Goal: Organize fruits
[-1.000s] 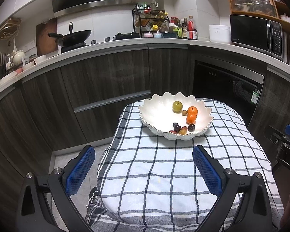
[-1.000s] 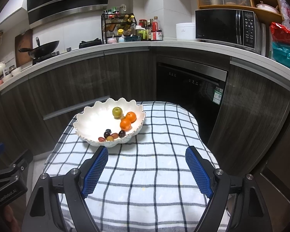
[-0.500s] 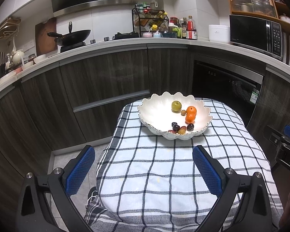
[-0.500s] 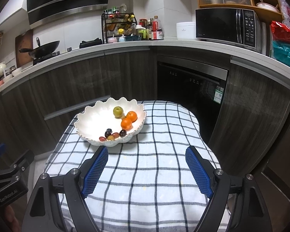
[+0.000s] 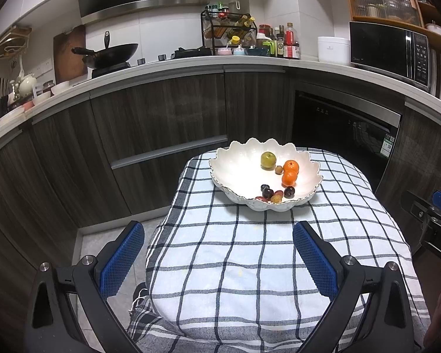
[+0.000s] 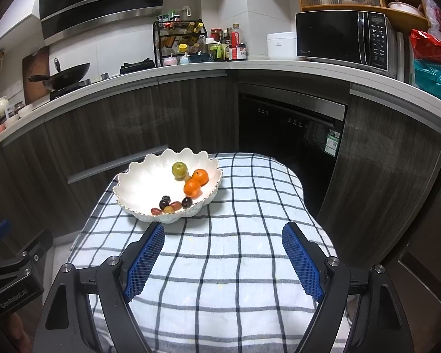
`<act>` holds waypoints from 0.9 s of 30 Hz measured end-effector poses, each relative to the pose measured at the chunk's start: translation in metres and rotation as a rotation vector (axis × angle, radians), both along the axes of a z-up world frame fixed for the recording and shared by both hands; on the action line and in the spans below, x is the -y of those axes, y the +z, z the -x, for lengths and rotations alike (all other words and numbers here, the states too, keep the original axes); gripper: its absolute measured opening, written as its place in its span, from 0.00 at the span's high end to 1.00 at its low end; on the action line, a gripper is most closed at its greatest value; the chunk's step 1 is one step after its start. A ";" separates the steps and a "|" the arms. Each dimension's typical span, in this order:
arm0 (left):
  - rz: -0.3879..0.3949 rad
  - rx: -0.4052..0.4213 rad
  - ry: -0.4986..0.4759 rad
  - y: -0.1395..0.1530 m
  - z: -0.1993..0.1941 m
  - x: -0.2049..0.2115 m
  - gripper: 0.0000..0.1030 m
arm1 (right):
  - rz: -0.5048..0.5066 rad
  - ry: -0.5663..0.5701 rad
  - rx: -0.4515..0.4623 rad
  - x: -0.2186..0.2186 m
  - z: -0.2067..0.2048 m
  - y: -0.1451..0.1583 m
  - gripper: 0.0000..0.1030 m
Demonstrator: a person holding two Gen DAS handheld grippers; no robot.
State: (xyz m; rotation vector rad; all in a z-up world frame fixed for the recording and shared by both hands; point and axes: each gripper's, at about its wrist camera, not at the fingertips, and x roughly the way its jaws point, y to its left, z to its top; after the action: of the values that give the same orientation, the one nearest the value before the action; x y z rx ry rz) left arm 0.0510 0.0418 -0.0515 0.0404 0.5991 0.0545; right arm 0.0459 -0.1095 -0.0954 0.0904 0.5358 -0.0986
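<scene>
A white scalloped bowl (image 5: 241, 173) (image 6: 138, 185) stands at the far end of a small table under a checked cloth (image 5: 250, 253) (image 6: 235, 235). In it lie a green apple (image 5: 268, 160) (image 6: 179, 169), two oranges (image 5: 289, 176) (image 6: 192, 187) and several small dark and reddish fruits (image 5: 272, 194) (image 6: 173, 204). My left gripper (image 5: 219, 247) is open and empty over the near left part of the cloth. My right gripper (image 6: 223, 250) is open and empty, well short of the bowl.
Dark wood cabinets and a white counter curve behind the table, with a wok (image 5: 108, 54), a spice rack (image 5: 229, 33), a microwave (image 6: 342, 39) and a built-in dishwasher (image 6: 291, 123). The floor (image 5: 103, 244) shows left of the table.
Both grippers have drifted slightly; the bowl sits a little further left in the left view and right in the right view. Both stay open and empty.
</scene>
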 end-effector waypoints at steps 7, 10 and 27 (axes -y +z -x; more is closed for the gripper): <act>0.000 0.002 0.000 0.000 -0.001 0.000 0.00 | -0.003 -0.002 -0.001 0.001 0.001 0.000 0.19; 0.000 0.000 0.000 0.000 0.000 0.000 0.00 | -0.003 -0.003 0.001 0.001 0.001 0.000 0.19; -0.008 0.001 -0.004 -0.006 0.000 0.002 0.00 | -0.003 -0.008 -0.005 0.004 0.001 -0.002 0.19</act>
State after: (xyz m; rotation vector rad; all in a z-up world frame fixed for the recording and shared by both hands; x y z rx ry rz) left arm 0.0512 0.0398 -0.0572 0.0495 0.5976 0.0533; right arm 0.0448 -0.1138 -0.0970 0.0949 0.5402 -0.1061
